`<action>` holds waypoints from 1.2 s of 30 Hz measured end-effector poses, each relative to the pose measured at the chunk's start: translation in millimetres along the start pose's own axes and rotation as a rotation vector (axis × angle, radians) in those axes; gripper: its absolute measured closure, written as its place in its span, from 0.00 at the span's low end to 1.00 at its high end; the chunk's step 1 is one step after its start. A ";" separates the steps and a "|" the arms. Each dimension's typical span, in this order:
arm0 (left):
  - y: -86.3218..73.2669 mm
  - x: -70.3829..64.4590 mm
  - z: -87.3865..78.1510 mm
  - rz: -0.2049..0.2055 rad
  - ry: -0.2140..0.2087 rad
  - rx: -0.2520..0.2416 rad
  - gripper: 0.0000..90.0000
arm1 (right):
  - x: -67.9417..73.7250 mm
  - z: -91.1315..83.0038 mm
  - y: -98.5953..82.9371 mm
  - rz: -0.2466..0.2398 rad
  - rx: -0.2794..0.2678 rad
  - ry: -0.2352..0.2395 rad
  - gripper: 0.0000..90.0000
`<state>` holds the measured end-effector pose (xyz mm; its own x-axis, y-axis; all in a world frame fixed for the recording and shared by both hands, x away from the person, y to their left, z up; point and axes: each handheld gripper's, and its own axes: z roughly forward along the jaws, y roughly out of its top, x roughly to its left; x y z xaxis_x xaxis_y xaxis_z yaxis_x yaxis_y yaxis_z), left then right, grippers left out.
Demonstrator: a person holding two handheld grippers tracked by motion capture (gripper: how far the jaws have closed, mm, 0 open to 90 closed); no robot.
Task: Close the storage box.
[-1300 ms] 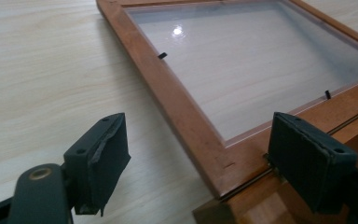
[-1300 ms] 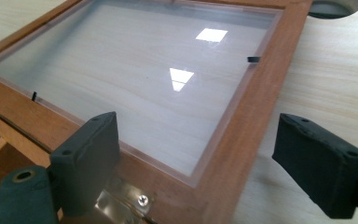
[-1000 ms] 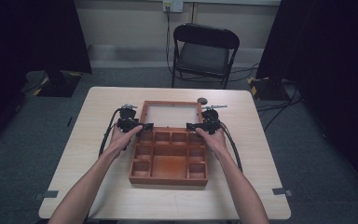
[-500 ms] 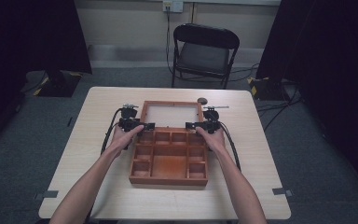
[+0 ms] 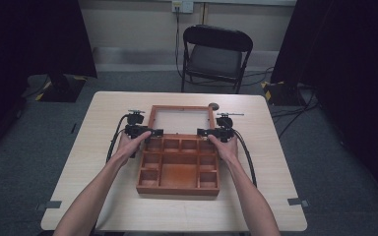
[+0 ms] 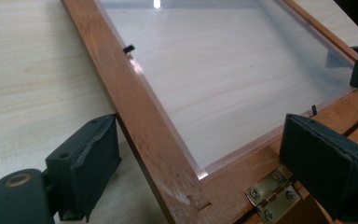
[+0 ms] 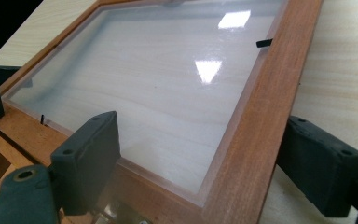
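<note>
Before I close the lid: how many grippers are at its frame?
2. The left gripper straddles the left rail of the lid frame; the right gripper straddles its right rail. Both have open jaws.

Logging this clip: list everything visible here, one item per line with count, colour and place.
Wooden box: one, reddish-brown, compartmented, open at table centre.
Lid: one, reddish-brown frame with clear pane, lying flat behind the box, hinged to it.
Hinge: one seen close up, brass, at the lid's corner.
Table: one, light wood.
Small round object: one, dark, past the lid's far right corner; too small to identify.
Folding chair: one, black, beyond the table.
Left gripper: black, jaws open astride the lid's left rail.
Right gripper: black, jaws open astride the right rail.
Forearms: two, from the bottom edge.
</note>
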<state>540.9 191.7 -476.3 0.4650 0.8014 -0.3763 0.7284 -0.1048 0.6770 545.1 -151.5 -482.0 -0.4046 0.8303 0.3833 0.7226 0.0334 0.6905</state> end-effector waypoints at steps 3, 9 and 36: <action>-0.9 1.7 -0.2 -0.023 -0.031 -0.005 0.18 | 1.4 -0.8 -0.8 -0.026 -0.024 -0.012 0.17; 1.0 -1.8 -1.6 0.018 -0.012 -0.013 0.18 | 4.5 -3.8 -1.1 -0.048 -0.051 -0.030 0.21; 10.5 -12.1 -23.6 0.091 -0.006 -0.089 0.34 | 16.4 -38.6 13.6 -0.103 -0.151 -0.022 0.38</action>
<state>531.1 194.8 -449.7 0.5303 0.7873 -0.3144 0.6360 -0.1242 0.7616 526.7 -159.0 -442.6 -0.4582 0.8390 0.2936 0.5849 0.0358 0.8103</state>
